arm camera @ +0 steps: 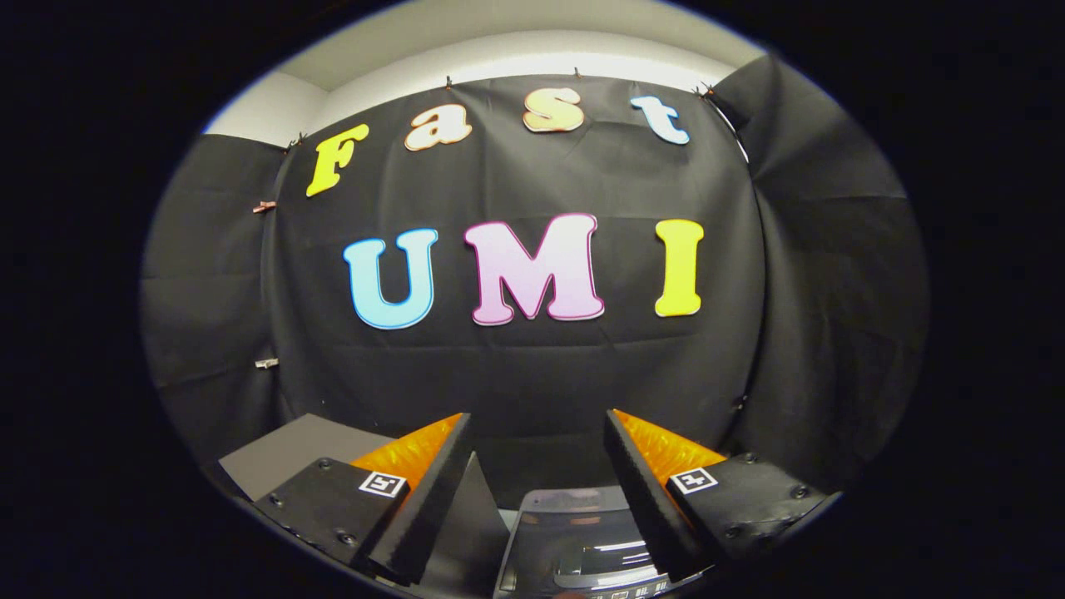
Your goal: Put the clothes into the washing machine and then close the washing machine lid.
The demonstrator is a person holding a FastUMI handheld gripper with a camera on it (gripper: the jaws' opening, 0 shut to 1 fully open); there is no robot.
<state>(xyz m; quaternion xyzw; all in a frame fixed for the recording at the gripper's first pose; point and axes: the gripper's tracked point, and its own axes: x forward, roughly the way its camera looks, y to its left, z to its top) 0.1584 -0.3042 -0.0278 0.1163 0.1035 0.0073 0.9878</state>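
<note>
Gripper [539, 428] seen from its own camera, fingers rising from the bottom centre of the frame toward the booth's black cloth wall [532, 366]; jaws spread wide, a broad gap between the two tips, nothing held between them. Left finger [433, 499] and right finger [645, 491] each carry a black pad on the inner face and an orange ribbed surface on the outer side; a small square marker sits on the black mount of each (left marker [383, 483], right marker [693, 480]).

Washing machine [574, 549] at the bottom centre of the frame, low in the gap between the fingers and partly hidden behind the right finger; what shows is a glossy dark top panel with a pale grey rim, catching streaks of light (whether this panel is the lid, and whether it stands open or closed, cannot be told from this angle). Grey flat surface [291, 453] in the lower left of the frame, beside and beyond the left finger's mount; its nature is unclear. Pale ceiling and wall [516, 50] across the top of the frame above the cloth; small clips [265, 206] pin the cloth at the left.
</note>
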